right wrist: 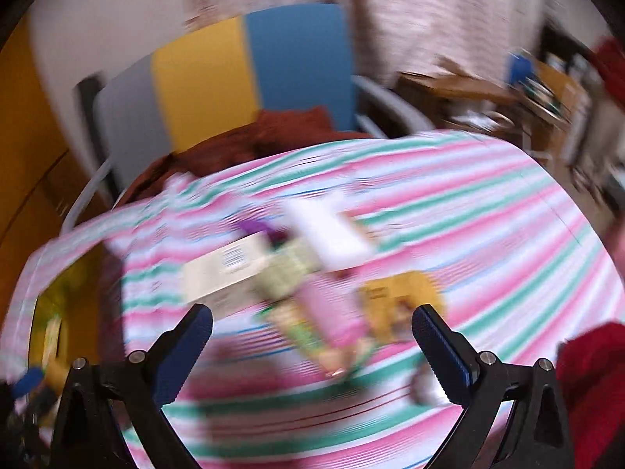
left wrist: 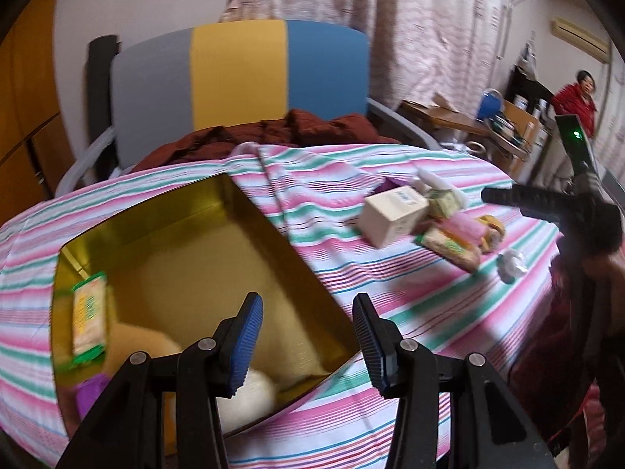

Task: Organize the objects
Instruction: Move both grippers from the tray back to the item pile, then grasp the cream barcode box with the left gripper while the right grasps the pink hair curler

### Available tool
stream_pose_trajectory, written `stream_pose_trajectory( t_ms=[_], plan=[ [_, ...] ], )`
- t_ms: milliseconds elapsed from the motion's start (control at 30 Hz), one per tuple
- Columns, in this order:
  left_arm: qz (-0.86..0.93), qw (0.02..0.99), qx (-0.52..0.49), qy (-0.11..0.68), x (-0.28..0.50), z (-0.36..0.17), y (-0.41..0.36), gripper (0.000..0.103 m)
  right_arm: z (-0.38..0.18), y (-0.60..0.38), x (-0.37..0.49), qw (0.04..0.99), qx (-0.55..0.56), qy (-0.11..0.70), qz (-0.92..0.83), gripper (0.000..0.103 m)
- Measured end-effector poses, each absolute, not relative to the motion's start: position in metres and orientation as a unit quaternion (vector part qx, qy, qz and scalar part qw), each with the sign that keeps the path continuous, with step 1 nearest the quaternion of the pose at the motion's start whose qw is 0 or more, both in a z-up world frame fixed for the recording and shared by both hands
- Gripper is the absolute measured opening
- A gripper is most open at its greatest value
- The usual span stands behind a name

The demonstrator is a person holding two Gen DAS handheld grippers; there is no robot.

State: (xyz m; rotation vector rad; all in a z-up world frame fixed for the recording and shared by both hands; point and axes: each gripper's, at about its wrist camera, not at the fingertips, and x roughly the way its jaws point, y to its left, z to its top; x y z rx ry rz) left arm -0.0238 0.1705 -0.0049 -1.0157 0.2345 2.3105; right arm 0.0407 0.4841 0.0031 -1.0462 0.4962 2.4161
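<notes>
A striped cloth (left wrist: 390, 273) covers the table. A big gold tin (left wrist: 187, 242) sits on it with a green snack pack (left wrist: 88, 316) inside. A white box (left wrist: 392, 215) lies in a small pile nearby. The left gripper (left wrist: 306, 340) hangs over the tin, wide open and empty. The right gripper (right wrist: 312, 355) hangs over the pile, wide open and empty.

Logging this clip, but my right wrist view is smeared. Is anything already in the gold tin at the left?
Observer: Yes. The left wrist view shows a green-edged snack packet lying inside the gold rectangular tin, near its left wall.
Operator: Anything else in there?
Observer: A pale rounded item and something purple, both partly hidden behind the left tongs.
Operator: Are those tongs holding anything?
Observer: No, they are open with nothing between them.
</notes>
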Motion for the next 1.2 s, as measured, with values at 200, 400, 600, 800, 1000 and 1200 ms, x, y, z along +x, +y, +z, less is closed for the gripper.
stream_pose_trajectory(
  t_ms=[200,400,600,800,1000,1200],
  plan=[
    [0.857,0.327,-0.384,0.109,-0.028,-0.005,0.208,0.048,-0.025,0.555,0.072,0.282,-0.361,0.320,0.829,0.103],
    [0.839,0.355,-0.383,0.155,-0.042,-0.011,0.257,0.069,-0.030,0.569,0.076,0.268,-0.348,0.367,0.820,0.103],
    [0.816,0.379,-0.376,0.220,-0.062,-0.021,0.306,0.069,-0.031,0.559,0.063,0.249,-0.366,0.344,0.828,0.103],
    [0.790,0.404,-0.368,0.279,-0.085,-0.036,0.351,0.076,-0.029,0.558,0.063,0.248,-0.361,0.330,0.836,0.103],
    [0.763,0.422,-0.372,0.318,-0.105,-0.056,0.383,0.081,-0.030,0.547,0.053,0.229,-0.381,0.302,0.843,0.103],
    [0.752,0.428,-0.390,0.316,-0.119,-0.070,0.402,0.069,-0.033,0.543,0.048,0.232,-0.399,0.281,0.842,0.103]
  ],
)
